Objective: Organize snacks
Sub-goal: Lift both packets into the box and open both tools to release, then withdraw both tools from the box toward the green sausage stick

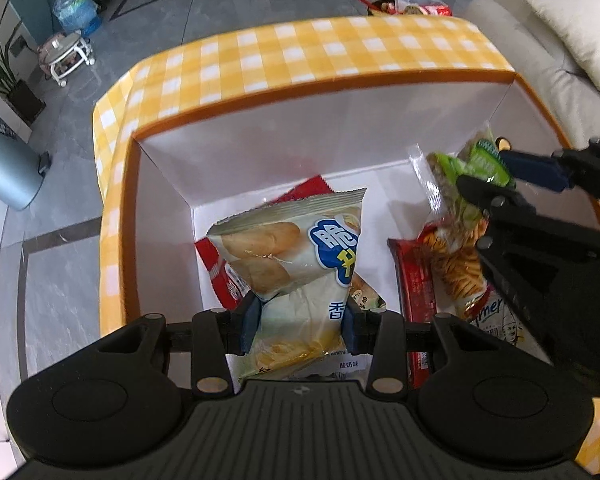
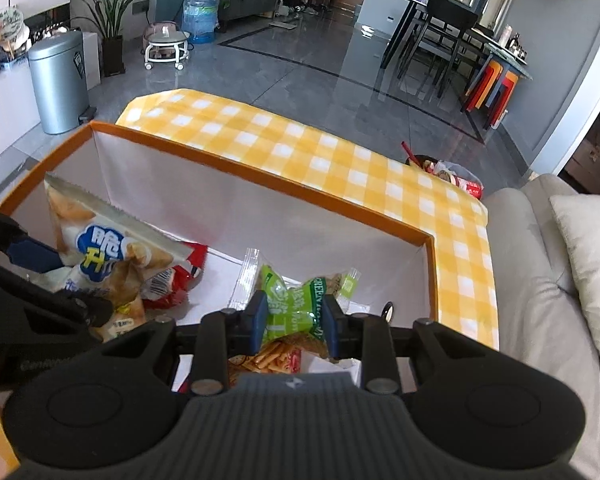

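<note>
At bottom centre, the left gripper (image 1: 300,320) points down into the orange-rimmed box (image 1: 320,84), fingers clamped on a pale cracker bag (image 1: 296,256). The right gripper (image 2: 295,322), at its frame's lower centre, pinches a green snack packet (image 2: 296,304) over the box.

Pale cracker bag (image 1: 296,256) upright, pinched, over white orange-rimmed box (image 1: 340,96); green packet (image 2: 296,308) crumpled, pinched, above red wrappers (image 1: 414,284) and tiger-striped bag (image 1: 458,268) on box floor.

Red packet (image 1: 220,276) — mostly hidden under cracker bag (image 1: 292,256).
</note>
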A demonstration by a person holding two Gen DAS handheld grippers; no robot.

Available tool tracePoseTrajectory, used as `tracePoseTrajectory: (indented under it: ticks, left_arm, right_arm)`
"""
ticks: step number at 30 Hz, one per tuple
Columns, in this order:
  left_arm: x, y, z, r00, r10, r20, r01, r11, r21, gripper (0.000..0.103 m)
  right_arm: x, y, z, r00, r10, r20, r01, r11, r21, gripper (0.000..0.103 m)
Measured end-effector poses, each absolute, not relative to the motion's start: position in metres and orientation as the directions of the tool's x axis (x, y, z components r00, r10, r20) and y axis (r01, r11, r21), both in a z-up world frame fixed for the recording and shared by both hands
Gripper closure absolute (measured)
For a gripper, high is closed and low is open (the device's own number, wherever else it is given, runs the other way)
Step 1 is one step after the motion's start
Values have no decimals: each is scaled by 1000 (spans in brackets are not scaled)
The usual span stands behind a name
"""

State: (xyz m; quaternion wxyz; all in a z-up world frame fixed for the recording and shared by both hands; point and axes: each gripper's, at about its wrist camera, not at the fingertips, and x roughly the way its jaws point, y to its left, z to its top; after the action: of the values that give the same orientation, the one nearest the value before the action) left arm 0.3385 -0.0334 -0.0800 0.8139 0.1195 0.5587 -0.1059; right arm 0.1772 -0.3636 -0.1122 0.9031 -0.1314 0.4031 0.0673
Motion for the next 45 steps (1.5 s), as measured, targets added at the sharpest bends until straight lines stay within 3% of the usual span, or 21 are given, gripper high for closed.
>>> tracePoseTrajectory:
  ticks: [9,11,14,17,19,23,28,30,45]
  left_arm:
    - [339,-26,-82,324,-53,-944,273,961,40,55]
    - [339,-26,-81,329,-46,-943,268,962,46,51]
    - [336,-25,-78,349,-38,-936,269,961,61,47]
    - [333,-24,-69,382,-31,-924,264,961,77,33]
    - [330,-24,-63,407,-29,-913,262,961,86,29]
    - [325,-22,-52,440,-8,-898,251,961,114,28]
    - [314,-19,-35,478,-3,-878,251,959,133,28]
    - [306,-18,-27,499,-7,-866,255,957,139,28]
    - [229,-12,25,649,-61,-759,266,952,151,28]
  right_arm:
    - [183,-363,-113,656,-11,-755,-221,953,-206,77]
    - [182,-363,-112,661,-14,-750,-224,951,-214,77]
    - [180,-362,-108,664,-8,-748,-228,950,-213,67]
    - [177,-362,-102,673,-8,-740,-225,950,-215,62]
    - [175,-362,-98,678,-6,-735,-221,952,-212,55]
    - [167,-363,-89,691,-2,-723,-215,954,-209,41]
    - [156,-364,-73,707,1,-707,-206,957,-205,37]
    - [150,-365,-65,720,5,-694,-198,960,-198,27]
    - [67,-385,-16,747,92,-658,-155,987,-38,16]
